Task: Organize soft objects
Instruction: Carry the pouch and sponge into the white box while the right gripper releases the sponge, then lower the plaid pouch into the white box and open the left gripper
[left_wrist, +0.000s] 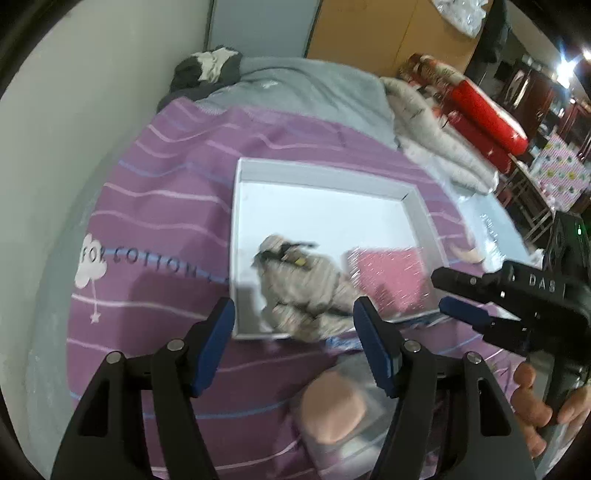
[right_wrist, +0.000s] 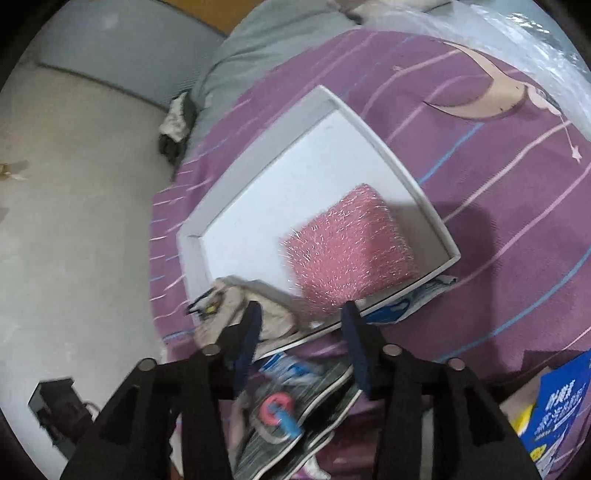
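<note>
A shallow white box (left_wrist: 325, 173) lies on the purple striped bedspread (left_wrist: 166, 177). In its near left corner a beige plush toy (left_wrist: 306, 291) slumps over the rim. A pink glittery fluffy pad (left_wrist: 391, 273) rests in the near right corner. My left gripper (left_wrist: 294, 310) hovers open just short of the box, and the plush shows between its blue pads without touching them. My right gripper (left_wrist: 441, 290) comes in from the right, open. In the right wrist view that gripper (right_wrist: 301, 308) is over the box's (right_wrist: 258, 192) near rim, with the pink pad (right_wrist: 351, 251) just ahead and the plush (right_wrist: 225, 310) by its left finger.
Below the left gripper lies a pale pink soft item (left_wrist: 332, 410) in clear plastic. A flat packet (right_wrist: 280, 410) printed blue and red lies under the right gripper, with a blue box (right_wrist: 554, 410) to its right. A white fuzzy blanket (left_wrist: 436, 136) and red rolls (left_wrist: 480, 107) are at the far right, with a wall on the left.
</note>
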